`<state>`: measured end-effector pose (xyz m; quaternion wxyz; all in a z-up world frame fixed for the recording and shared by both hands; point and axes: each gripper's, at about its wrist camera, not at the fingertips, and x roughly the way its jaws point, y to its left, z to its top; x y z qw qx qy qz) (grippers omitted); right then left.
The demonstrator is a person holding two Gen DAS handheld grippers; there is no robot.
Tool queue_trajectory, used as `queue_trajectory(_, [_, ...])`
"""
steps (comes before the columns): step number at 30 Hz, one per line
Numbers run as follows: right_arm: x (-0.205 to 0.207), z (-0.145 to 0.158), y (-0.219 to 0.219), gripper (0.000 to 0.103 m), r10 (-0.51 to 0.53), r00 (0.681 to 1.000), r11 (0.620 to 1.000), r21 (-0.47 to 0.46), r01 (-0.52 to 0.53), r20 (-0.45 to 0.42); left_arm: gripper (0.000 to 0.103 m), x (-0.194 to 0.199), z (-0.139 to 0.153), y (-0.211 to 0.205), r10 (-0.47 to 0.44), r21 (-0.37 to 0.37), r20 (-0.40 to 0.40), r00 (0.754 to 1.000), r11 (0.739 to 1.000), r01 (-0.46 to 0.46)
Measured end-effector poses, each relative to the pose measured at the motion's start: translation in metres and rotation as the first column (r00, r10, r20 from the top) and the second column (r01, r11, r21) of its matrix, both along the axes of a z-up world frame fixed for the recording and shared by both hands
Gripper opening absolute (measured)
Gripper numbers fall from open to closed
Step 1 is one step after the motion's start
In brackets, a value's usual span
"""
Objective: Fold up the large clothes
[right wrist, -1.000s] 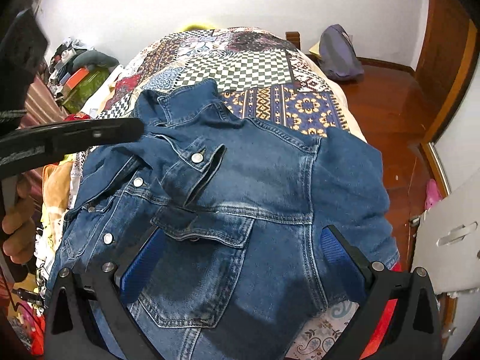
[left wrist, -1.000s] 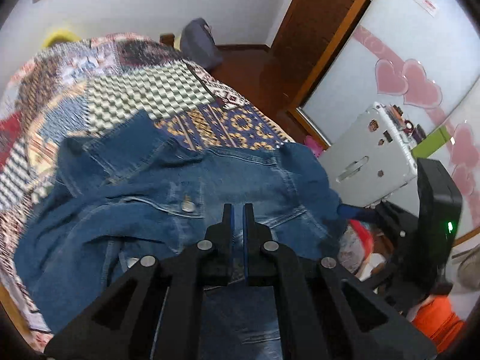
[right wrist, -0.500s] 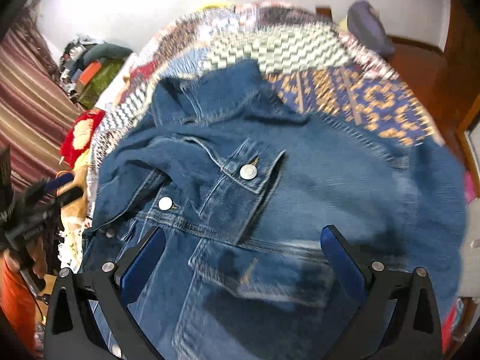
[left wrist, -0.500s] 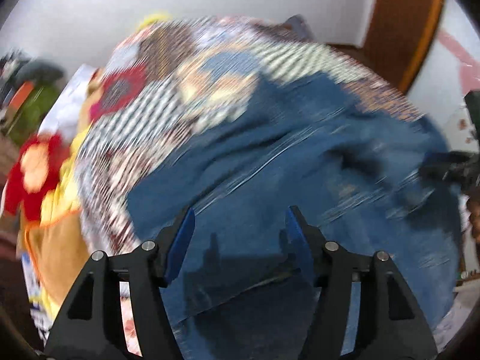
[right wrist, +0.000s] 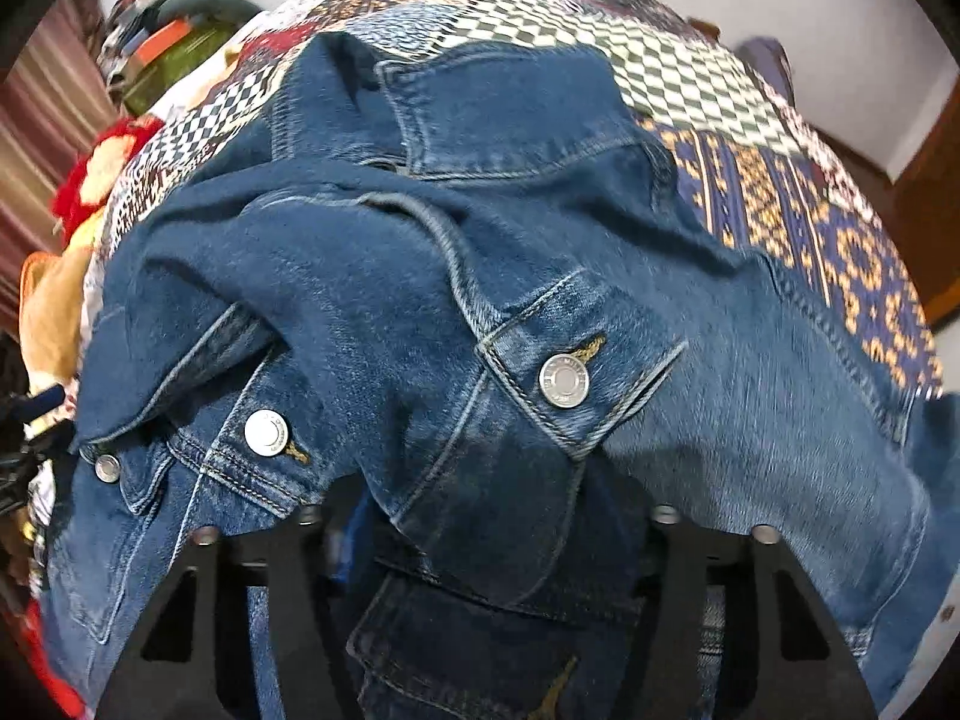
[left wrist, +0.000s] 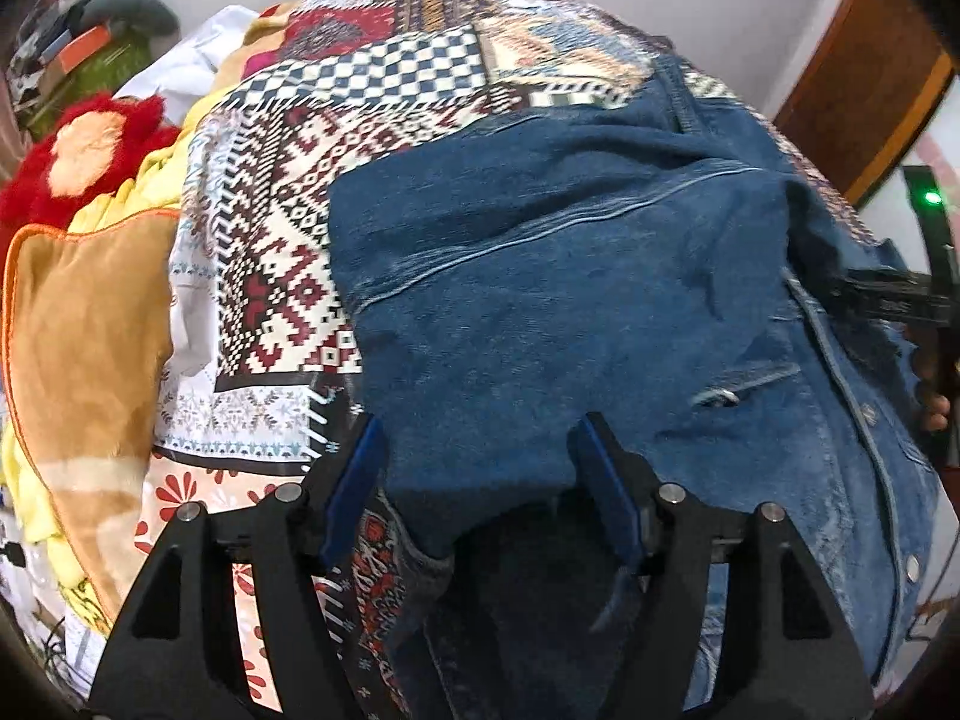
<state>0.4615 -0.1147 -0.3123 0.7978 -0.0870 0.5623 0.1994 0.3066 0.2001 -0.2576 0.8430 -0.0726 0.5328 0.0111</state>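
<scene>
Steeply tilted down, both grippers straddle the denim jacket: left jaws just opened, right jaws closing, grip unclear.

the left gripper has matte black fingers with triangular cut-outs, silver round screw heads at the joints and blue pads on the inner faces. the right gripper has the same black frame, cut-outs and silver screws; its pads are hidden. at the right edge of the left wrist view, a black unit shows a green light.
</scene>
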Motion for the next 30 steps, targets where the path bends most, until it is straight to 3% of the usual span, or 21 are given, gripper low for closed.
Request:
queue_trajectory(2, [0.000,0.003,0.001,0.041,-0.003,1.000,1.000,-0.008,0.003,0.017,0.066,-0.004,0.005,-0.008,-0.027,0.017,0.005,1.000,0.999,0.027])
queue_trajectory(7, [-0.001,0.017,-0.019,0.029,-0.052,0.998,0.998,0.039,0.050,0.040,0.066,-0.008,0.010,-0.031,-0.088,0.041,0.013,0.996,0.995,0.087])
queue_trajectory(13, [-0.007,0.046,-0.037,0.025,-0.059,0.994,0.996,0.070,0.052,0.091,0.063,0.005,0.004,-0.054,-0.123,0.205,0.029,0.992,0.972,0.114])
queue_trajectory(14, [-0.010,0.053,-0.041,0.025,-0.054,0.993,0.996,0.075,0.047,0.104,0.051,0.005,0.006,-0.055,-0.131,0.212,0.041,0.991,0.970,0.119])
queue_trajectory(15, [-0.014,0.058,-0.046,0.025,-0.054,0.992,0.996,0.077,0.046,0.114,0.030,0.004,0.009,-0.057,-0.136,0.236,0.057,0.989,0.965,0.119])
queue_trajectory(17, [-0.021,0.068,-0.053,0.025,-0.051,0.990,0.995,0.092,0.039,0.131,0.018,0.005,0.015,-0.055,-0.127,0.290,0.070,0.989,0.952,0.102])
queue_trajectory(20, [-0.029,0.074,-0.057,0.026,-0.026,0.990,0.997,0.082,0.015,0.135,0.018,0.004,0.024,-0.039,-0.085,0.212,0.093,0.992,0.975,0.064])
queue_trajectory(25, [-0.039,0.052,-0.059,0.027,0.065,0.997,0.998,-0.010,-0.064,0.052,0.018,0.001,0.019,-0.030,-0.062,0.180,0.069,0.996,0.982,0.048])
queue_trajectory(27, [-0.040,0.041,-0.067,0.030,0.069,0.998,0.998,-0.007,-0.069,-0.015,0.018,-0.002,0.014,-0.029,-0.055,0.158,0.056,0.997,0.986,0.046])
queue_trajectory(30, [-0.040,0.033,-0.078,0.048,0.055,0.996,0.998,-0.004,-0.055,-0.070,0.018,-0.005,0.010,-0.030,-0.045,0.166,0.057,0.997,0.986,0.035])
